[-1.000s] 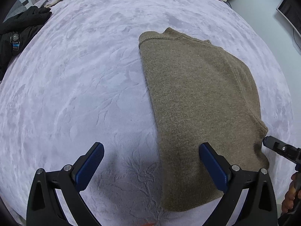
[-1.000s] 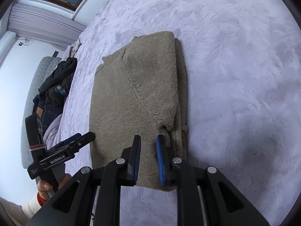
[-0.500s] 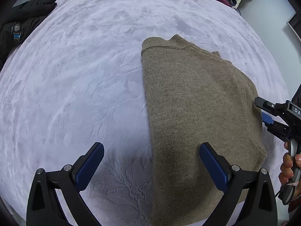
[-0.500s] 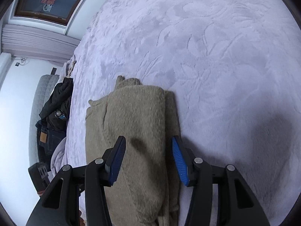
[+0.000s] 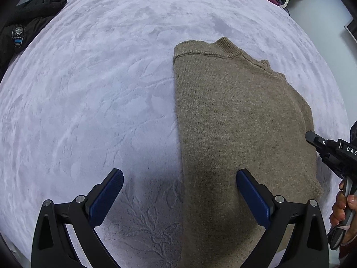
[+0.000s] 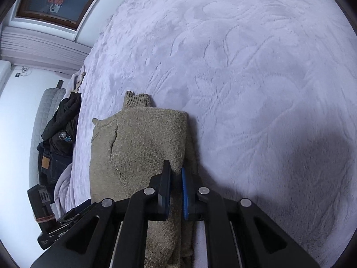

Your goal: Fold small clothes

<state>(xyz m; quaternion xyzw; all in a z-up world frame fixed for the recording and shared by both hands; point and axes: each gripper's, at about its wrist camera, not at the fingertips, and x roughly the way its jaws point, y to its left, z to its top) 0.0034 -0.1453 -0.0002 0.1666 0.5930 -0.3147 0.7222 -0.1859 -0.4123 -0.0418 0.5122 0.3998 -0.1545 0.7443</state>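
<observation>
The olive-brown knit sweater [image 5: 241, 138] lies flat on the lavender bed cover [image 5: 100, 89], already folded lengthwise into a long narrow panel. Its ribbed collar [image 6: 137, 100] points away from both cameras, and 1 sleeve seam runs down the upper layer in the right wrist view.

The left gripper [image 5: 179, 192] hovers above the near end of the sweater with its blue-padded fingers [image 5: 107, 196] spread wide and grasping nothing; 1 finger is over the bare cover, the other over the knit.

The right gripper [image 6: 175, 189] has its fingers [image 6: 185, 192] drawn almost together at the sweater's right folded edge. A ridge of knit stands between the pads, so the fingers are clenched on the sweater.

The sweater's near hem is cut off by the frame edge and by the gripper bodies. Dark clothing [image 6: 60, 134] lies heaped at the bed's edge; its individual items are hard to make out.
</observation>
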